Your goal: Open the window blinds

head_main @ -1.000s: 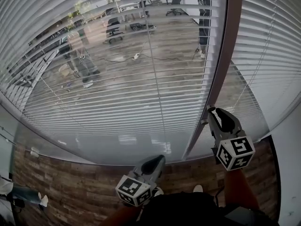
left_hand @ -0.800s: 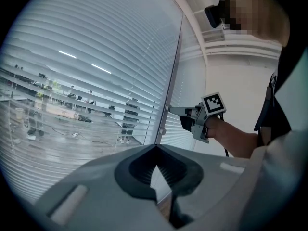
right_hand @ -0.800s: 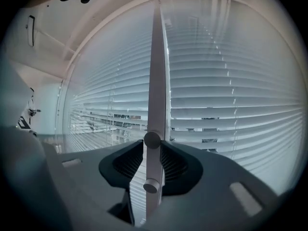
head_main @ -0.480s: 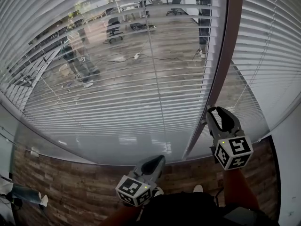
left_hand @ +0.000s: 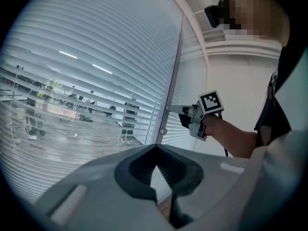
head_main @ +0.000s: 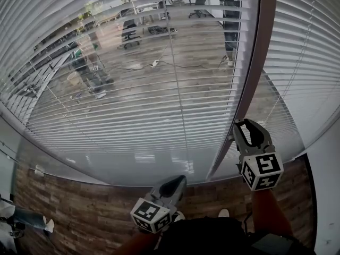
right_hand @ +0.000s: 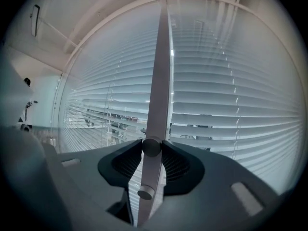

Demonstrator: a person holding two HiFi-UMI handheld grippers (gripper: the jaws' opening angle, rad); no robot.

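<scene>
Right gripper (head_main: 247, 126): jaws tighter on knob (right_hand: 151, 147)

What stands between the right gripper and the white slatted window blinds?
In the right gripper view, a brown upright frame post, bearing two round grey knobs. The upper knob sits between the right gripper's jaws, which have just been closing.

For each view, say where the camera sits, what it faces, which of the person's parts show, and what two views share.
Head view: on the head, facing down at the blinds and floor; left gripper and right gripper show.
Left gripper view: behind its shut, empty jaws, facing the blinds; the right gripper and forearm show.
Right gripper view: behind its jaws, which have just been closing on a knob on the frame post.
Shared: all three show the frame post.
</scene>
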